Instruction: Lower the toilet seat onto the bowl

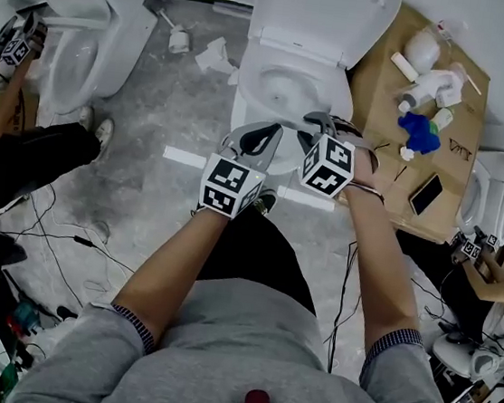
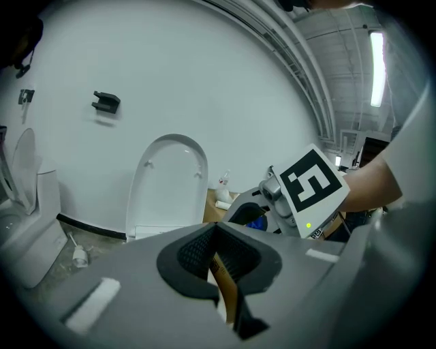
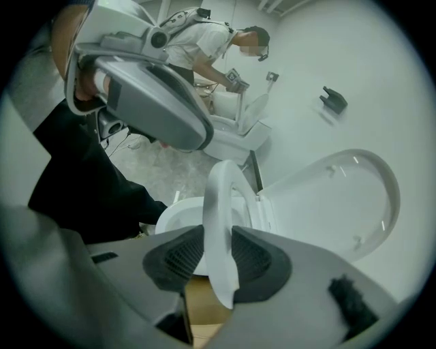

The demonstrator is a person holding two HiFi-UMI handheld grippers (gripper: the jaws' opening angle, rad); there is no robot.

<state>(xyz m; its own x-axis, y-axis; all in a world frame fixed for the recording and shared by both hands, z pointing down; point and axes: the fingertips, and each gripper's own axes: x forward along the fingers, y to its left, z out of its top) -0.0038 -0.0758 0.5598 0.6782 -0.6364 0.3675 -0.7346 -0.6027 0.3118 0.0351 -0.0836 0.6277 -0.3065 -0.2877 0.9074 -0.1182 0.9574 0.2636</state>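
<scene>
The white toilet stands ahead of me with its lid raised against the wall and the bowl uncovered. In the right gripper view the white seat runs edge-on between lid and bowl, partly lowered. My right gripper has the seat's front rim between its pads, which touch it on both sides. It sits over the bowl's front right. My left gripper hovers beside it over the front rim; its jaws meet at the tip with nothing in them.
A cardboard sheet right of the toilet carries white bottles, a blue object and a phone. A second toilet stands left, with another person beside it. Cables lie on the floor. A third toilet stands right.
</scene>
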